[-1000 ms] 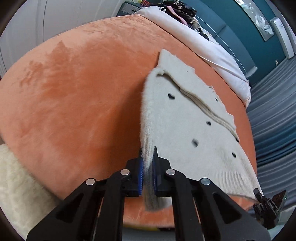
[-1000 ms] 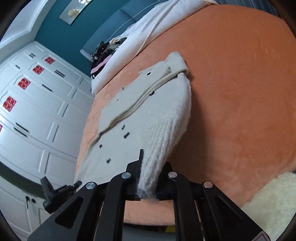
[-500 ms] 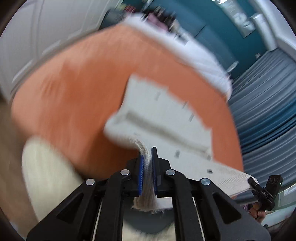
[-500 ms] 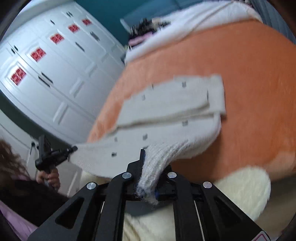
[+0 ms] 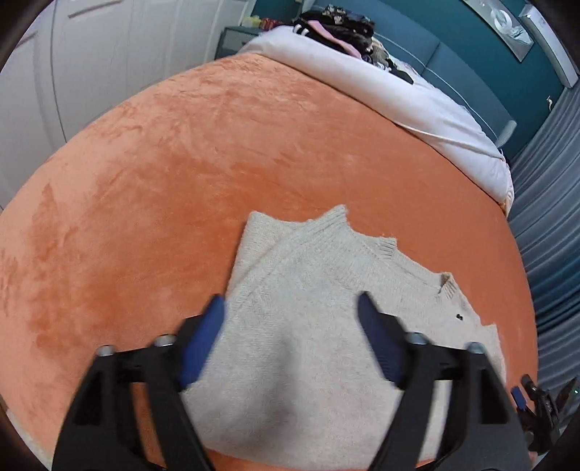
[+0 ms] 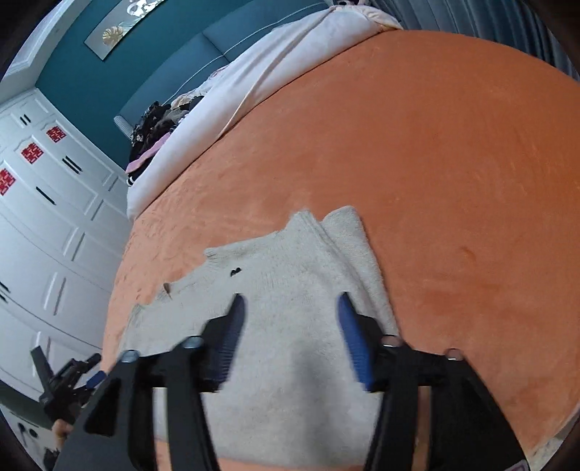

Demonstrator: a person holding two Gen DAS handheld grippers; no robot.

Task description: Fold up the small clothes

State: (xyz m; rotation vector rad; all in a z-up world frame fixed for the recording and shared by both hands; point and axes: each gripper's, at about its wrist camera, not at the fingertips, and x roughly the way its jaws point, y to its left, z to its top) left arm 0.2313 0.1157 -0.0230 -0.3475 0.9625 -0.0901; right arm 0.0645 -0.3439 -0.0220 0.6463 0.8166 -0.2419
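Note:
A cream knitted cardigan (image 5: pixel 308 326) with small dark buttons lies folded over on the orange blanket (image 5: pixel 181 163), near the bed's front edge. It also shows in the right wrist view (image 6: pixel 290 319). My left gripper (image 5: pixel 290 308) is open and empty, its blue pads spread just above the cardigan's left part. My right gripper (image 6: pixel 290 304) is open and empty above the cardigan's right part. Each gripper appears at the edge of the other's view: the right one (image 5: pixel 540 402) and the left one (image 6: pixel 69 376).
A white duvet (image 5: pixel 398 98) covers the far part of the bed, with a pile of dark clothes (image 5: pixel 340 29) near the teal headboard. White wardrobe doors (image 6: pixel 43 217) stand on the left. Grey curtains (image 5: pixel 551 217) hang on the right.
Both grippers were shut on the cardigan's corners and lifted it; now it lies folded over on the blanket, and both grippers have let go and opened.

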